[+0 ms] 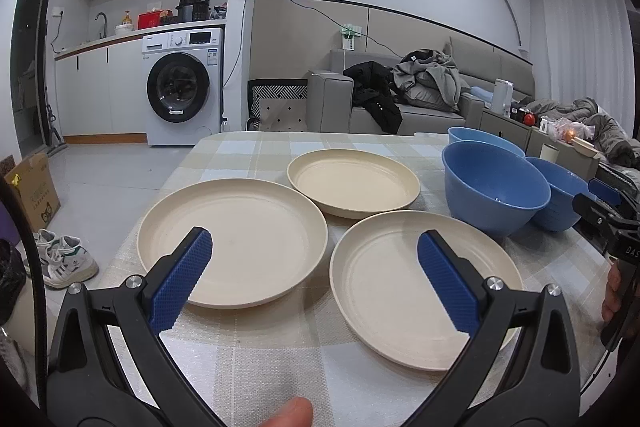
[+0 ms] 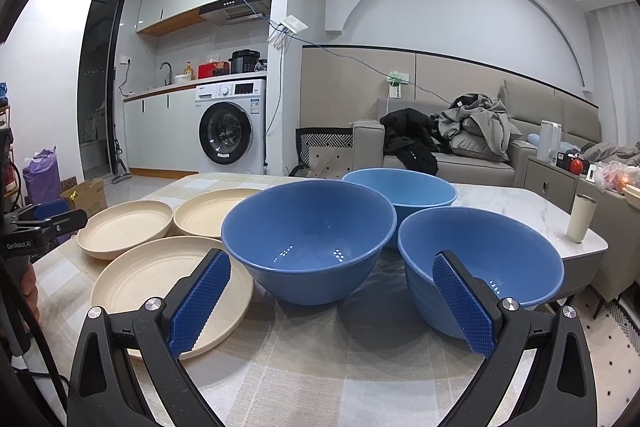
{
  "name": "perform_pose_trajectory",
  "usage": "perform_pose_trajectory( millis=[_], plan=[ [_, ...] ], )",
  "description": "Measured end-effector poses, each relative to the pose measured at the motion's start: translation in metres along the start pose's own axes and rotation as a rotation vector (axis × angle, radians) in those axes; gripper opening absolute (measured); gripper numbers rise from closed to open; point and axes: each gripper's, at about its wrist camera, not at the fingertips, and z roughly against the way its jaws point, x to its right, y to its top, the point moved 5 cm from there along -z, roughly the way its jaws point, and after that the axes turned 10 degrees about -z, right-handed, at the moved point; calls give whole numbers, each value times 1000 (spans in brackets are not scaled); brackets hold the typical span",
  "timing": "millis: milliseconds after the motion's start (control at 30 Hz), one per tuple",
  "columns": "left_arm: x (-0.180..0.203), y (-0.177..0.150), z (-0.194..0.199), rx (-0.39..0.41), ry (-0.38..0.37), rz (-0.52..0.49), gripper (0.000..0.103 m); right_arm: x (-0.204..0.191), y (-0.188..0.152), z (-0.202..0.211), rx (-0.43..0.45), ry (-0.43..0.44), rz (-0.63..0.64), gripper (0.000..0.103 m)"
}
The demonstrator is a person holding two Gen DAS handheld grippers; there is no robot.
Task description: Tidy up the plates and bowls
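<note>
Only the right wrist view shows the worktop (image 2: 520, 207) bare marble edge and a cup (image 2: 581, 218). Three cream plates (image 1: 236, 239) and three blue bowls (image 2: 308, 243) sit separately. Left hand-held gripper (image 1: 316, 251) and right hand-held gripper (image 2: 332, 269) are spread, empty.

- Three round cream plastic plates (image 1: 234, 241) are plain, with faint concentric rings.
- To their right, three deep blue plastic bowls (image 2: 308, 247) are solid blue.
- Beneath the plates, the beige-and-white checked tablecloth (image 1: 280, 359) shows pale grey squares.
- Both grippers' textured finger pads (image 2: 200, 303) are dark blue on black arms.
</note>
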Motion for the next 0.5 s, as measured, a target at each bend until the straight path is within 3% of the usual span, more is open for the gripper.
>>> perform_pose_trajectory(
  millis=[500],
  plan=[
    [-18,29,15,-67,14,51,103,-41,21,4,-70,69,-31,103]
  ],
)
